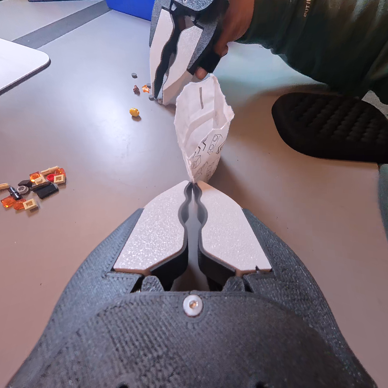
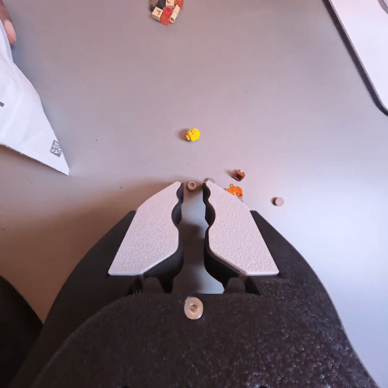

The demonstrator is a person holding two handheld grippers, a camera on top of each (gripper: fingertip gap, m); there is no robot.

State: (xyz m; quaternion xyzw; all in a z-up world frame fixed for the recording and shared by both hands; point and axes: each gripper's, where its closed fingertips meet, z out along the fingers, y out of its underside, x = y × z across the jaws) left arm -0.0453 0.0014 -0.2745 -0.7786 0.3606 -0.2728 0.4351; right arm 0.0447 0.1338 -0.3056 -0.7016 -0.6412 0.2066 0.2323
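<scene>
The left tongs (image 1: 193,184) were clamped on the corner of a light, floppy paper bag (image 1: 202,126). The right tongs (image 2: 192,184) stood apart around a tiny grey stud (image 2: 191,185), with a yellow head (image 2: 193,134) at twelve o'clock; the stud looked slippery, best pinched by its sides.

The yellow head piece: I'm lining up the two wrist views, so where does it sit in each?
Left wrist view: yellow head lies on the table, upper left of centre, left of the white bag.
Right wrist view: yellow head lies at centre, beyond the open right gripper.
Shared landmark: the orange flame piece, with the brown brick beside it.
</scene>
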